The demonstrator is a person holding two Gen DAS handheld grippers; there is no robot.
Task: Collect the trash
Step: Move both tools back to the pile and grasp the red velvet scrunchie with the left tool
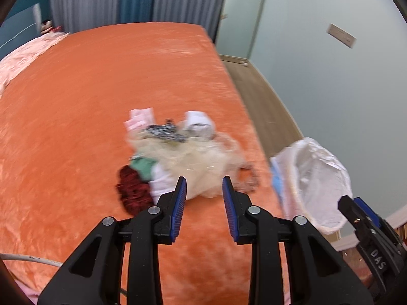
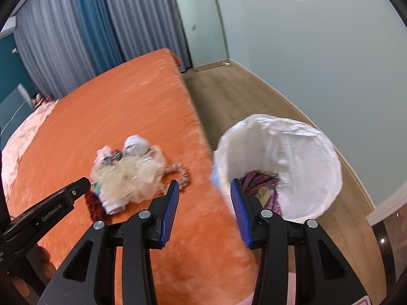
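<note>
Left gripper (image 1: 204, 200): jaws spread apart, nothing between the blue pads, hanging over the near part of the orange bed (image 1: 89, 96) and aimed at the trash pile.
Right gripper (image 2: 204, 203): jaws wide apart too, empty, poised over the bed's right edge with the bin just beyond its right finger.
Trash pile (image 1: 183, 152): heaped near the bed's right edge, blurred, so details are soft.
Cream netting (image 2: 132, 178): the fluffy bulk in the middle of the heap.
Dark red scrap (image 1: 132, 190): at the near left of the heap, touching it.
White wad (image 1: 198, 124): at the far side of the heap, with a pink piece (image 1: 141, 119) to its left.
Green bit (image 1: 145, 166): tucked at the left, just beyond the red scrap.
Bin (image 2: 318, 157): on the wood floor (image 2: 229, 94), right beside the bed, lined with a white bag.
Inside the bin: a multicoloured stringy bundle (image 2: 259, 178) low down, partly hidden by the right finger.
Backdrop: grey and blue curtains (image 2: 89, 25) beyond the bed's far end.
</note>
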